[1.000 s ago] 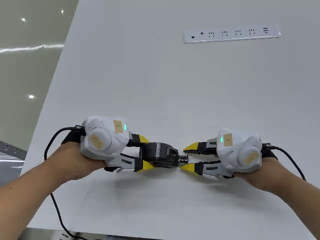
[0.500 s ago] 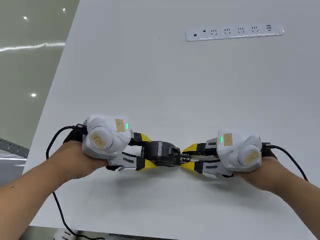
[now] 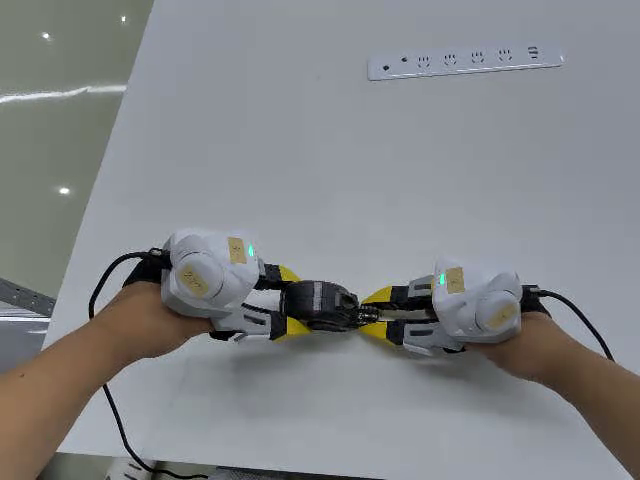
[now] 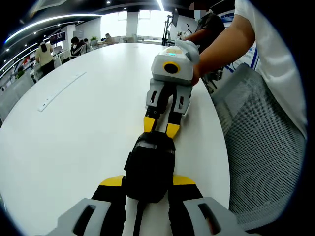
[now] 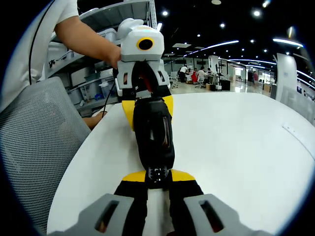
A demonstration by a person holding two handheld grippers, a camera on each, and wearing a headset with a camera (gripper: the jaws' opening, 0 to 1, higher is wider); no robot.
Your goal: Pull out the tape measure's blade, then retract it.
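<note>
Little was seen to have moved over the last second: both grippers were held in nearly the same place, tip to tip at the near edge of the white bench (image 3: 300, 150). The left gripper (image 3: 290, 302) was closed round the black tape measure (image 3: 318, 305), its yellow tips pressed against the case's two sides. In the left gripper view the case (image 4: 150, 162) was seen clamped between that gripper's own tips (image 4: 148, 180), just above the bench top. The right gripper (image 3: 376, 314) was pointed at it from the opposite side, nipped shut on the blade tip (image 5: 156, 173) at the case's front end, right against the case (image 5: 153, 132). A white power strip (image 3: 465, 62) was noted well apart, at the bench's far side.
</note>
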